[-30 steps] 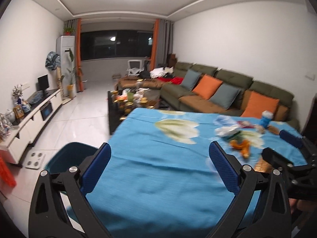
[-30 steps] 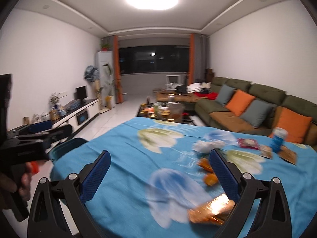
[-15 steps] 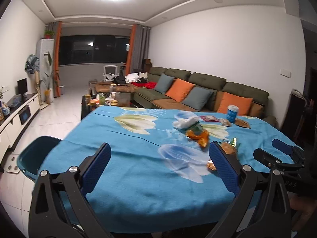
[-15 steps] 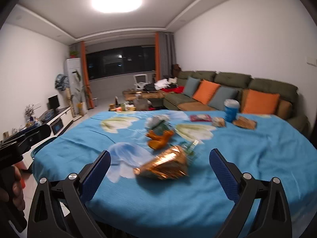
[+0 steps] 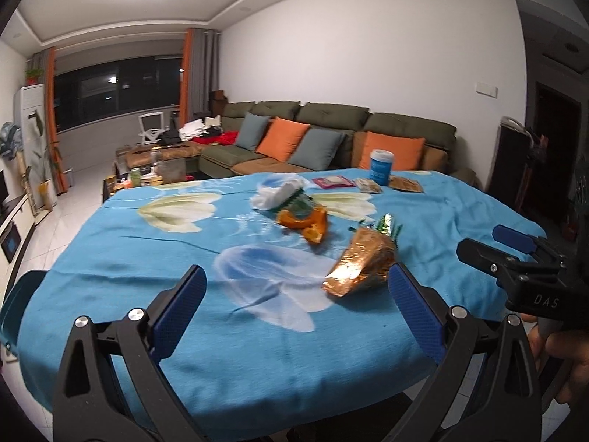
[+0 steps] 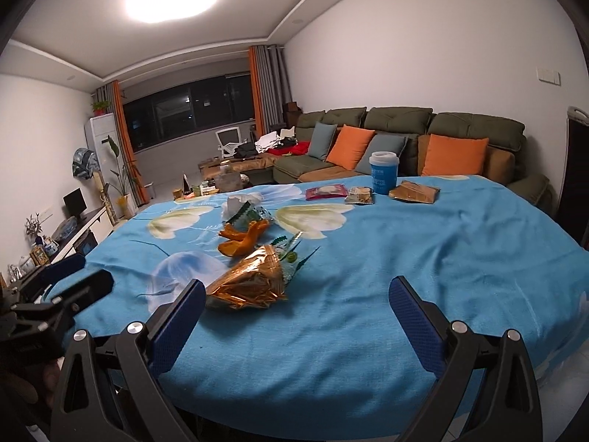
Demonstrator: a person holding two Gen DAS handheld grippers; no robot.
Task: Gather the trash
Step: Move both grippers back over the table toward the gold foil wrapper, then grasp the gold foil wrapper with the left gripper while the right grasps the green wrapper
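Observation:
Trash lies on a table with a blue flowered cloth (image 5: 154, 258) (image 6: 423, 243). A crumpled gold foil wrapper (image 5: 362, 263) (image 6: 250, 281) is nearest. Behind it lie a clear wrapper with green edges (image 6: 292, 250), orange peel (image 5: 307, 223) (image 6: 241, 237), and a white tissue with a green wrapper (image 5: 281, 195) (image 6: 243, 204). My left gripper (image 5: 296, 313) is open and empty, just short of the foil wrapper. My right gripper (image 6: 296, 322) is open and empty, with the foil wrapper by its left finger. Each gripper shows at the edge of the other's view.
At the table's far side stand a blue cup (image 5: 381, 165) (image 6: 383, 173), a red packet (image 6: 325, 192), a small snack packet (image 6: 360, 195) and a brown packet (image 6: 414, 191). A teal bin (image 5: 16, 294) stands at the table's left. A green sofa (image 6: 401, 136) is behind.
Both views have swung right and closer to the table. The trash pile, off to the right a second ago, now sits near the middle of both views.

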